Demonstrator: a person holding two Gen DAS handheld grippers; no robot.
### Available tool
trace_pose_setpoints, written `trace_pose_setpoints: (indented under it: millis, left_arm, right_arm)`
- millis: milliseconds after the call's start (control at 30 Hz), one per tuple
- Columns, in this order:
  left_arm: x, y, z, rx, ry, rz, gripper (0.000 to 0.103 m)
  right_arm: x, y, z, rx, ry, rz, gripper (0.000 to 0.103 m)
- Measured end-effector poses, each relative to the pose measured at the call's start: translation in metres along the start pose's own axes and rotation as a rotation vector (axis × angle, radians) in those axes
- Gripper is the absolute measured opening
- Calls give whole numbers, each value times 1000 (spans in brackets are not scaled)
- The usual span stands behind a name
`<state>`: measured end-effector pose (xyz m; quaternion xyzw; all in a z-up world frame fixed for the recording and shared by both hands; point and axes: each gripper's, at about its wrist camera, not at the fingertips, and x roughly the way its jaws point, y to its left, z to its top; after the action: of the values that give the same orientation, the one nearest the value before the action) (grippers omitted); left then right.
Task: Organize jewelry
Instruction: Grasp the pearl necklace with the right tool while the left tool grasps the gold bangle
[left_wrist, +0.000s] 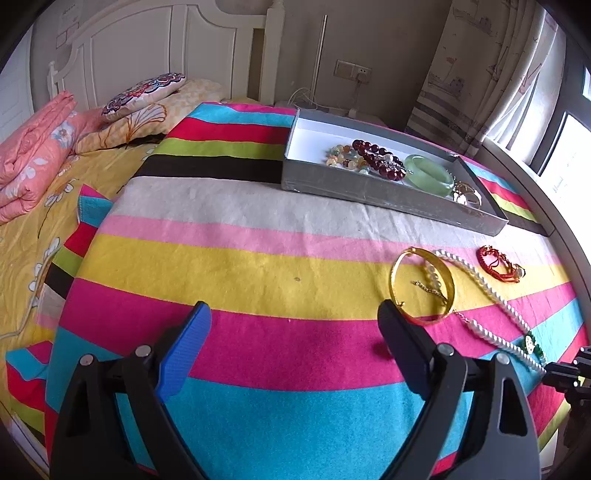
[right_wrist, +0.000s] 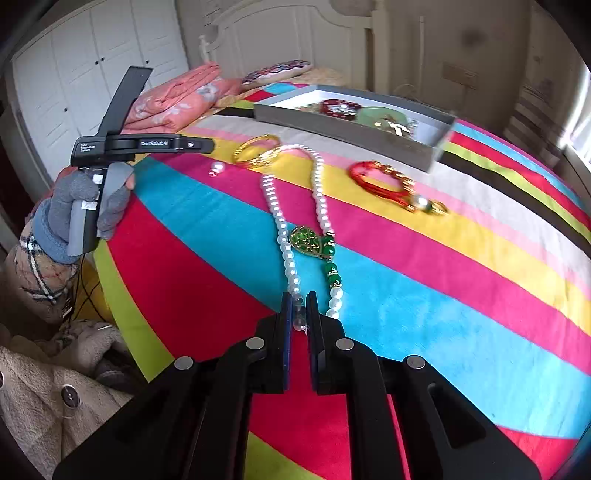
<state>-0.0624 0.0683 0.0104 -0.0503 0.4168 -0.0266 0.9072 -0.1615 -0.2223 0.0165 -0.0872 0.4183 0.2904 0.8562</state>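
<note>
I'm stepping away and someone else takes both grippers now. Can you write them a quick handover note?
Right hand-held gripper: shut on the near end of the pearl necklace.
Left hand-held gripper: open, empty, above the blanket.
Done: bead bracelets and jade bangle lie in the tray.
Left: necklace, gold bangle, red bracelet, a loose pearl piece.

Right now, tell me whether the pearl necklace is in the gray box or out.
Out. The pearl necklace lies stretched on the striped blanket, in front of the gray box; the right gripper is shut on its near end.
</note>
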Motion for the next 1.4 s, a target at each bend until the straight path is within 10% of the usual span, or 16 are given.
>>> trace_pose_setpoints:
  millis: [700, 833, 1000, 1133, 1400]
  left_arm:
    - [3, -79, -9, 363, 29, -63, 90]
    - [10, -99, -5, 448, 32, -81, 90]
    - [20, -123, -3, 584, 61, -126, 56]
    - [18, -121, -5, 595, 88, -215, 3]
    - [-7, -84, 13, 369, 7, -338, 3]
  right_arm:
    - [63, 25, 67, -188, 40, 31, 29]
    - [59, 27, 62, -211, 43, 29, 8]
    - [51, 23, 51, -177, 19, 22, 8]
    - [51, 18, 52, -149, 13, 24, 8]
    - [38, -8, 55, 29, -39, 228, 8]
